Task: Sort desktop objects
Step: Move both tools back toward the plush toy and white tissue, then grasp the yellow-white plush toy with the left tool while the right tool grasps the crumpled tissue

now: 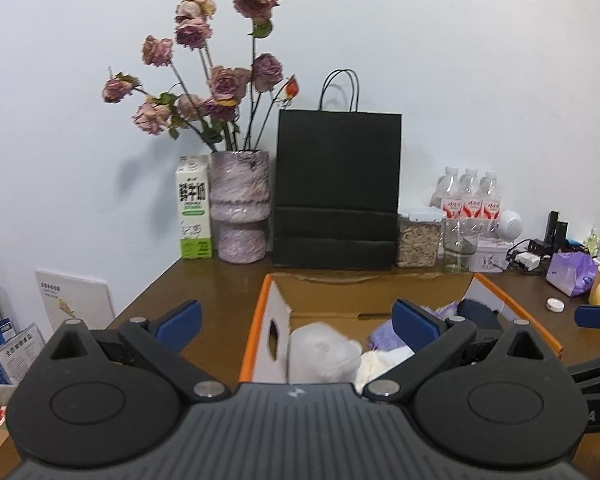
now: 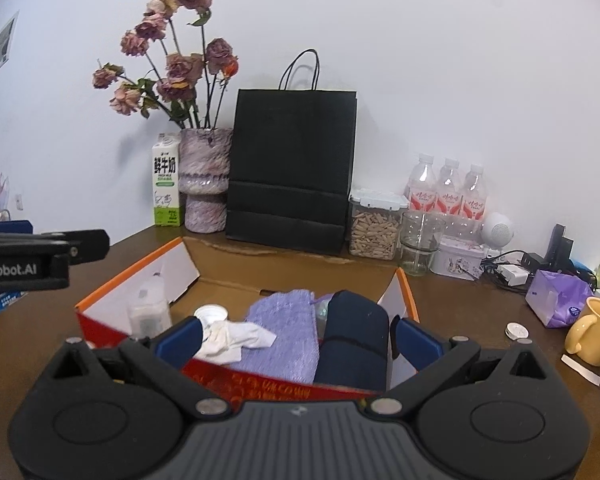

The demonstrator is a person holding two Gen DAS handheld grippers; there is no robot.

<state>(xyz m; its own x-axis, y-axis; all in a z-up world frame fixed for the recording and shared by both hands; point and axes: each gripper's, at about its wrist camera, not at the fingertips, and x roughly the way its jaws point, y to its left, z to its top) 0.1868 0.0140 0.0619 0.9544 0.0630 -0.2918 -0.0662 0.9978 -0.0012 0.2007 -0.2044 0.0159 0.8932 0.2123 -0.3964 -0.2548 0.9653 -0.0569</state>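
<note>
Right tool (image 2: 296,338) wide, empty, over the cardboard box (image 2: 228,274); yellow mug (image 2: 593,330) off right, nearest it; left tool (image 1: 296,320) wide.

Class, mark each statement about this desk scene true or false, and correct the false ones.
1. The box holds a purple cloth. True.
2. The right tool grips a sock. False: it is open and empty.
3. The yellow mug is inside the box. False: it stands on the desk, right of the box.
4. A black bag stands behind the box. True.
5. The left tool is open. True.
</note>
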